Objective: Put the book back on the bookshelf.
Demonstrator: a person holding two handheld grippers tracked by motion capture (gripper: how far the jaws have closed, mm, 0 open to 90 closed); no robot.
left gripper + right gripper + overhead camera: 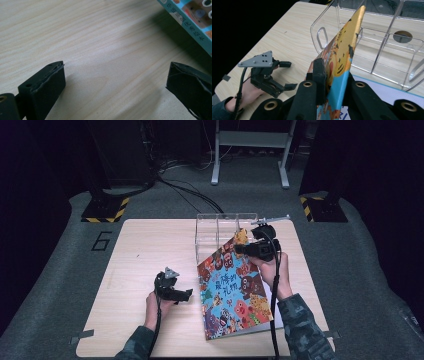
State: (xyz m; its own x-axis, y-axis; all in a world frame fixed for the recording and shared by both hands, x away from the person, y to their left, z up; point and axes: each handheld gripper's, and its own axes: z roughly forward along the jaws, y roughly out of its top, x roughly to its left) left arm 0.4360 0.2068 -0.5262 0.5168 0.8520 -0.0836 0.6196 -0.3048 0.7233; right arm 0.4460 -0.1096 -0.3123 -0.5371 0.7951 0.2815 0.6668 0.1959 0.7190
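The right gripper point(243, 249) is clamping the book point(232, 290) by its top corner, right of centre in the high view, jaws pinched tight on the cover. The book is tilting up off the table point(145, 250), its far corner rising toward the clear rack point(220, 227) at upper centre, its near edge resting low at the bottom of the frame. In the right gripper view the yellow corner point(358, 17) is standing just in front of the rack's dividers point(387, 32), near them but, as far as I can tell, not yet between them.

The left gripper point(186, 294) is sitting at lower left of centre, jaws standing wide with nothing in them; in its own view bare wood is lying between the pads point(51, 87) and the book's edge point(190, 27) is showing at upper right, apart from them.

Now the risks. The grip is sitting on one corner alone, so the book is likely hanging heavy from it; I judge it could swing, sag open or slip out of the pinch. The corner is heading for thin plastic walls: coming in crooked, it could catch a divider and shove the light rack across the table, or tip it. And with the left gripper holding off, nothing is steadying either rack or book.
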